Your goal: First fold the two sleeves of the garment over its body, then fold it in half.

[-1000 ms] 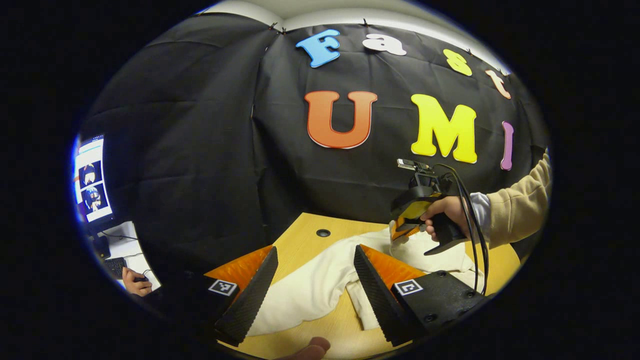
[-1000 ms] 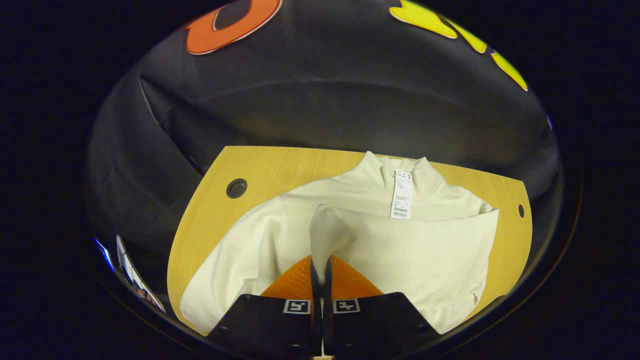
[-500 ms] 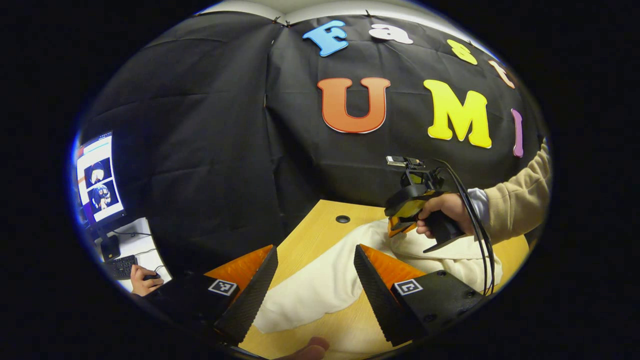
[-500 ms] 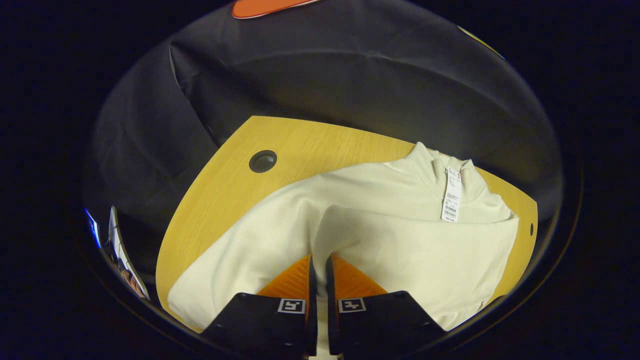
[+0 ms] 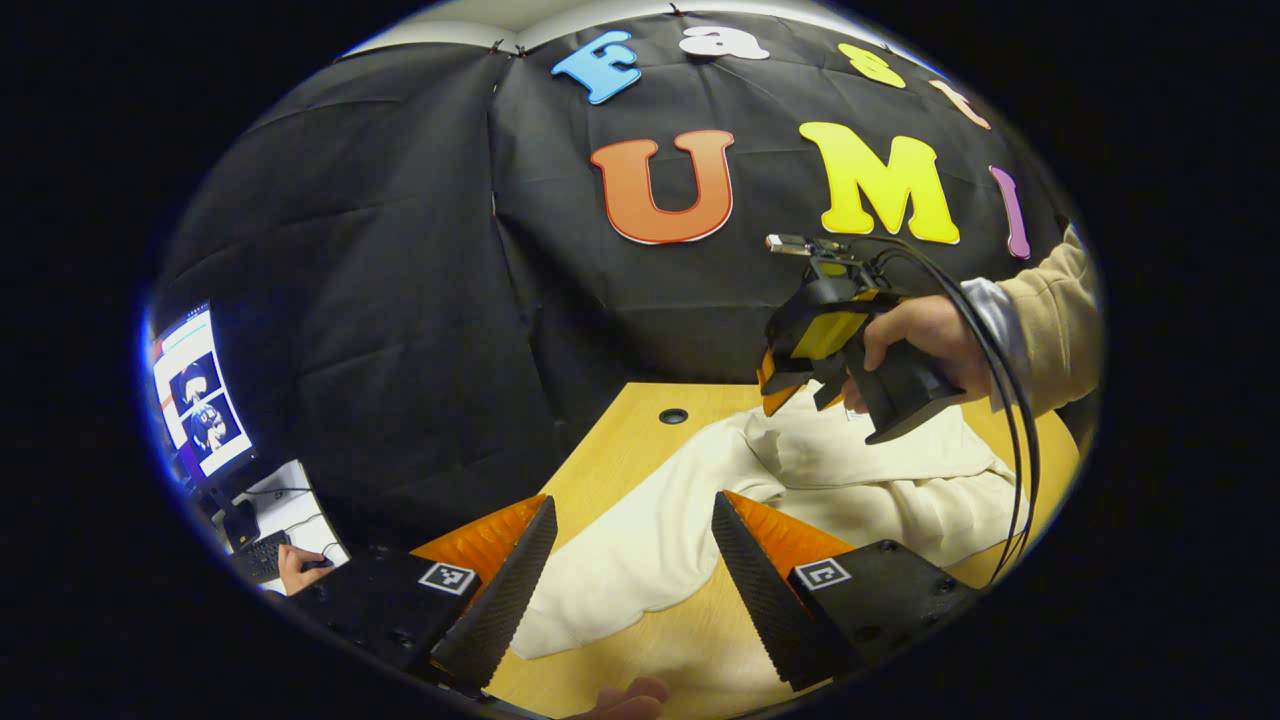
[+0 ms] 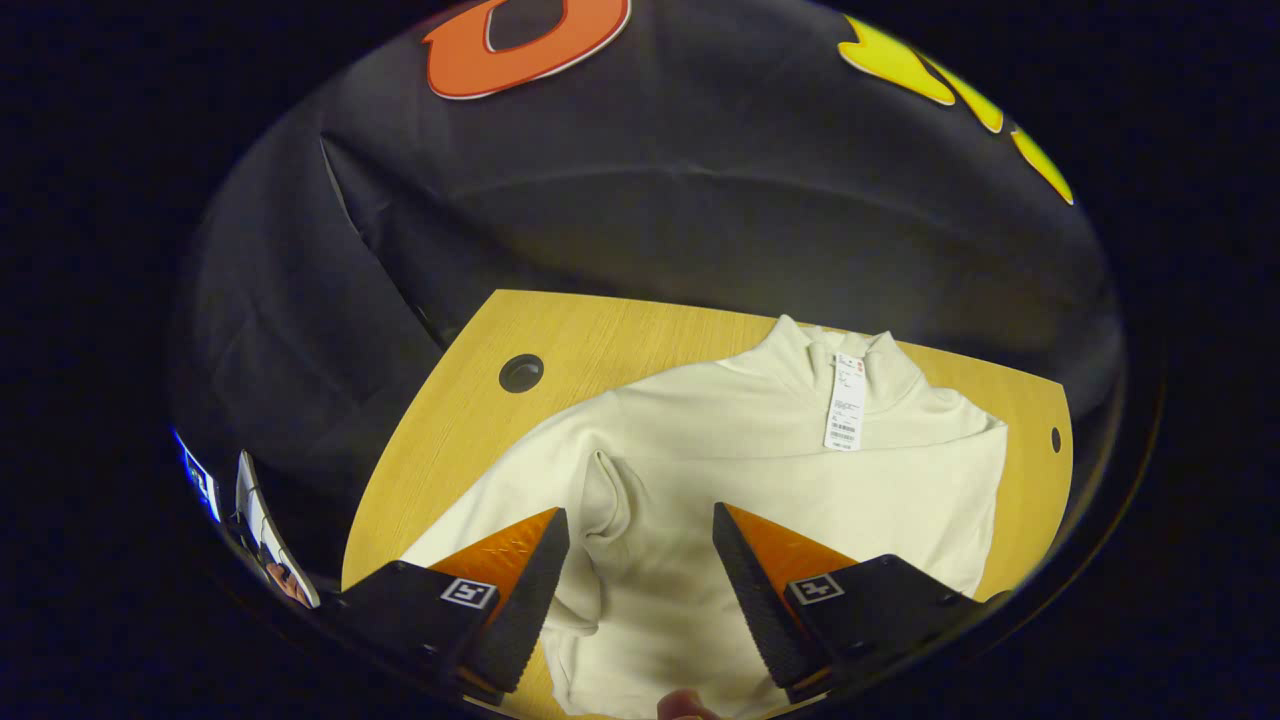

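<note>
The cream high-neck sweater (image 6: 740,470) lies flat on the wooden table (image 6: 480,420), collar and hang tag (image 6: 845,415) toward the booth wall, its long axis running from there back to the person. One sleeve (image 6: 610,500) lies folded over the body; the other sleeve (image 5: 640,540) stretches out on the wood. The right gripper (image 6: 640,560) hovers with fingers spread, holding nothing; so does the left gripper (image 5: 630,570), above the outstretched sleeve. Judging by this, sleeve-folding is in hand: next, pinch that cuff and carry it over the body.
</note>
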